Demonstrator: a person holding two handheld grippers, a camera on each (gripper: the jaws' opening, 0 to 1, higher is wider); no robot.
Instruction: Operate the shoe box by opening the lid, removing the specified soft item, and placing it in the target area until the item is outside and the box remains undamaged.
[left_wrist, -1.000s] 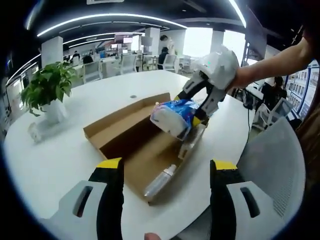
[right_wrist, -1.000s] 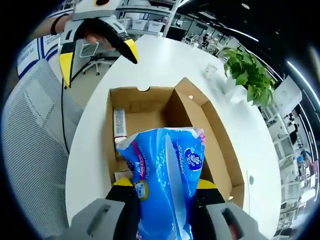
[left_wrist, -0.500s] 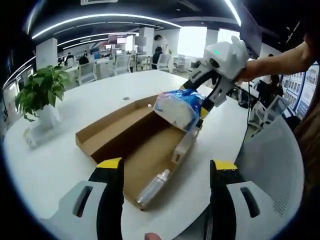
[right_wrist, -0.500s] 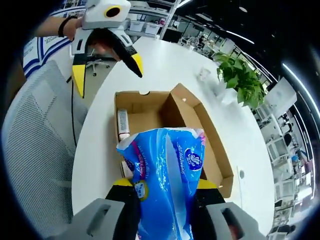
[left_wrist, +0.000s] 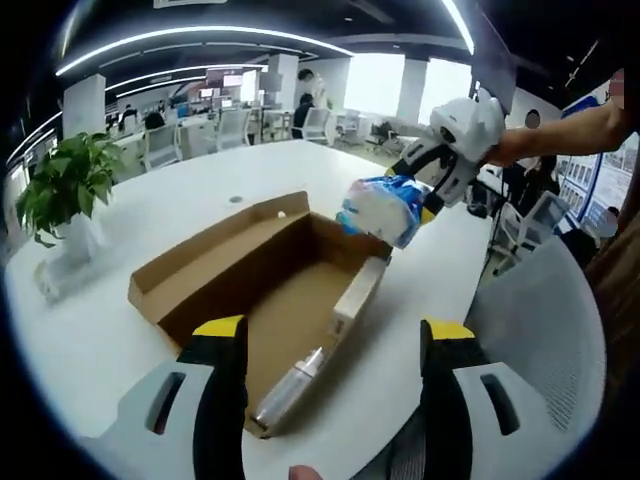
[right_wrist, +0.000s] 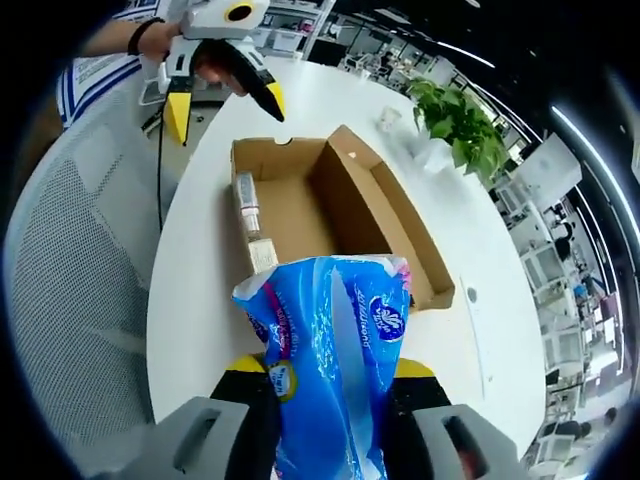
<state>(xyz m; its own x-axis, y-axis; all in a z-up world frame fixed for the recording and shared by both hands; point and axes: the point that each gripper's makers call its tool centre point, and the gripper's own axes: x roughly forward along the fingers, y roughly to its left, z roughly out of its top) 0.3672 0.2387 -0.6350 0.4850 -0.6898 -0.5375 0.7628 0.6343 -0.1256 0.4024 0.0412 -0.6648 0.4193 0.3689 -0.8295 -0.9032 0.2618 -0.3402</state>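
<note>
Clamping the tissue pack (right_wrist: 330, 370), the right hand-held gripper (right_wrist: 325, 378) holds it above the open box (right_wrist: 310, 215); left hand-held gripper (left_wrist: 335, 340) spread apart, empty.

Open-plan office. Large round white bench (left_wrist: 180, 215) carries a potted plant (left_wrist: 62, 190); beyond the plant stand rows of desks and white chairs (left_wrist: 232, 128), under strip ceiling lights (left_wrist: 200, 42). Apparently seated staff, blurred.
</note>
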